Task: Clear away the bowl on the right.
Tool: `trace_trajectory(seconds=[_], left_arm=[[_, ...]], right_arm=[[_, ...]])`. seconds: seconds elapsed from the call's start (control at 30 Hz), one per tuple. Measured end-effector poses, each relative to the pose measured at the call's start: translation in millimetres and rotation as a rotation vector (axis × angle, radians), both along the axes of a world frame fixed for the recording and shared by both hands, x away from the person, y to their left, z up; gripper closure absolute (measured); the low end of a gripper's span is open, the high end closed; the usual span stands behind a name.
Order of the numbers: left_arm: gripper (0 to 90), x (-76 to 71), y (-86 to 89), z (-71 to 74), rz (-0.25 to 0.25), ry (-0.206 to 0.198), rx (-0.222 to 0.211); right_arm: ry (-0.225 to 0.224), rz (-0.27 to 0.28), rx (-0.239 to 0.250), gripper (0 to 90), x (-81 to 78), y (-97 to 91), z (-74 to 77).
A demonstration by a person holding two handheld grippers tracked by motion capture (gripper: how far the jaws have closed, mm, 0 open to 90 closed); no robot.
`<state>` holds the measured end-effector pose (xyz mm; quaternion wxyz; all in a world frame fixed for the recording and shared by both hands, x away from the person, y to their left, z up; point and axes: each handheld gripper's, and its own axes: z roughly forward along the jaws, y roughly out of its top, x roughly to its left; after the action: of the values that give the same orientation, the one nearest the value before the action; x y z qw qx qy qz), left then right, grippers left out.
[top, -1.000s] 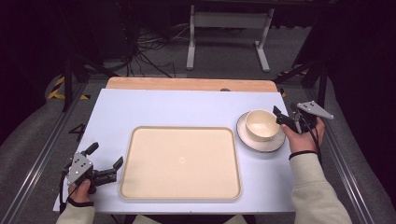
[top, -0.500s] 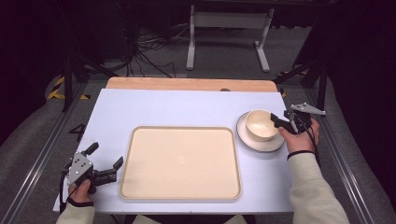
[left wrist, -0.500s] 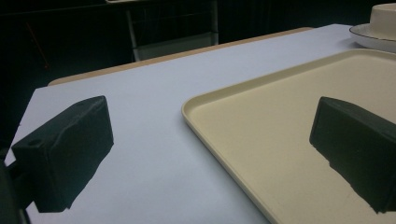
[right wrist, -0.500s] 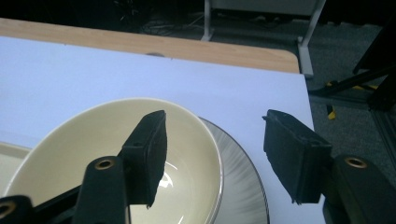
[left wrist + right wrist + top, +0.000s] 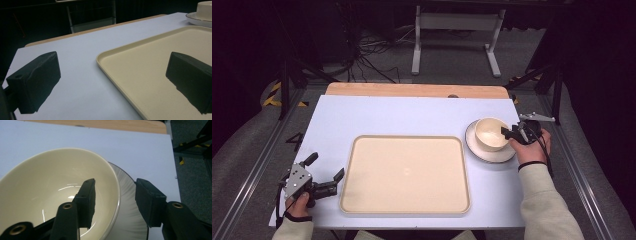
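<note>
We take the tray (image 5: 406,175) as landmark. Beyond it and to its left the tabletop (image 5: 377,115) lies bare, giving free passage. To its right, the bowl (image 5: 490,133) on its plate (image 5: 482,152) blocks the way, standing just beside the tray's rim.

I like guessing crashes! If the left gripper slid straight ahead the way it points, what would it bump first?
Probably the tray's rim: the left gripper points toward it, jaws open. Depth is hard to judge.

left gripper (image 5: 112,85) fingers apart | straddling tray (image 5: 150,65) edge | bowl (image 5: 206,7) far
</note>
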<state>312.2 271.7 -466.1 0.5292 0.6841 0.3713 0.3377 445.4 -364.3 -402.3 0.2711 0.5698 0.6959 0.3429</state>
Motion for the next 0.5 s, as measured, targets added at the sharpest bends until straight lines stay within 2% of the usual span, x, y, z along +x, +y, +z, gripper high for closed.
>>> trace_trajectory(seconds=[0.13, 0.3, 0.37, 0.4, 0.5], left_arm=[[0.2, 0.0, 0.0, 0.0, -0.001, 0.000, 0.000], [0.2, 0.0, -0.2, -0.1, -0.003, -0.003, -0.001], [0.3, 0.0, -0.3, -0.1, -0.003, -0.004, -0.002], [0.2, -0.1, -0.4, 0.0, -0.004, -0.004, -0.002], [0.2, -0.1, -0.6, 0.0, -0.006, -0.005, 0.001]], right_arm=[[0.046, 0.000, -0.011, 59.1, 1.6, 0.5, -3.2], [0.081, -0.006, -0.008, 67.7, 2.4, 1.7, -5.0], [0.106, -0.014, 0.009, 73.3, 2.9, 2.1, -5.9], [0.124, -0.017, 0.035, 75.2, 3.0, 2.7, -6.4], [0.128, -0.025, 0.033, 76.2, 3.2, 3.3, -6.6]])
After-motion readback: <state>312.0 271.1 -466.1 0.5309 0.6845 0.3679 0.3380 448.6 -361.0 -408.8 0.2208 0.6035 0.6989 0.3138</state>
